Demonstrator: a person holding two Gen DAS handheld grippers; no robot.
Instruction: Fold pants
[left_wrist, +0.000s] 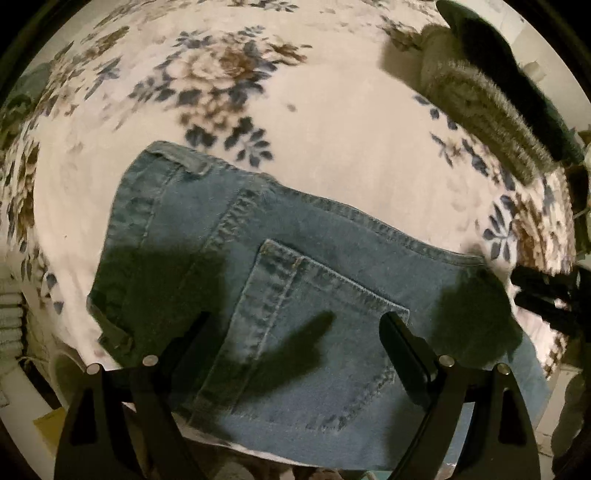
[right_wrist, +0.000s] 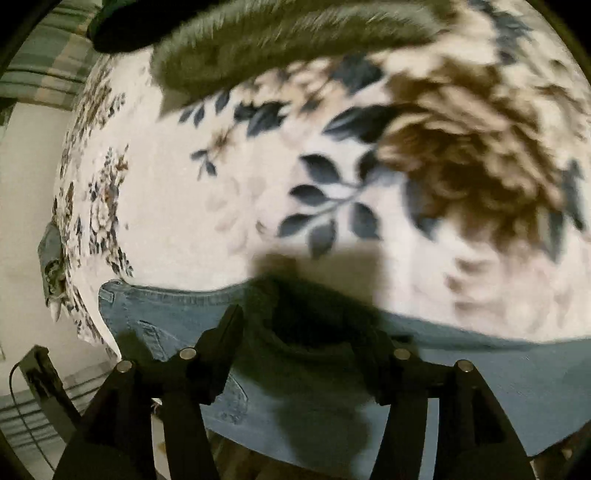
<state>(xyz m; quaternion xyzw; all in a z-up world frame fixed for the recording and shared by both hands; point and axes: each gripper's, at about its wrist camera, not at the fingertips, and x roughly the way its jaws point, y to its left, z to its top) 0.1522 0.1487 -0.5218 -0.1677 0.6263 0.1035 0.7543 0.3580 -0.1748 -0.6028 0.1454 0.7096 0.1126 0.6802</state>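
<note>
Blue denim pants (left_wrist: 325, 266) lie flat on a floral blanket (left_wrist: 332, 110), back pocket (left_wrist: 306, 332) facing up and the waistband at the left. My left gripper (left_wrist: 295, 326) hangs open above the pocket, with nothing between its fingers. At the right edge of the left wrist view, part of the right gripper (left_wrist: 550, 295) shows as a dark shape. In the blurred right wrist view the pants (right_wrist: 517, 387) run along the bottom. My right gripper (right_wrist: 306, 332) stands open over their shadowed upper edge, and no cloth is pinched.
A grey furry item (left_wrist: 476, 96) with a dark garment (left_wrist: 509, 74) beside it lies at the far right of the blanket. The same grey item (right_wrist: 295, 33) fills the top of the right wrist view. The bed edge (right_wrist: 88, 325) drops to the floor at the left, near a black object (right_wrist: 40, 369).
</note>
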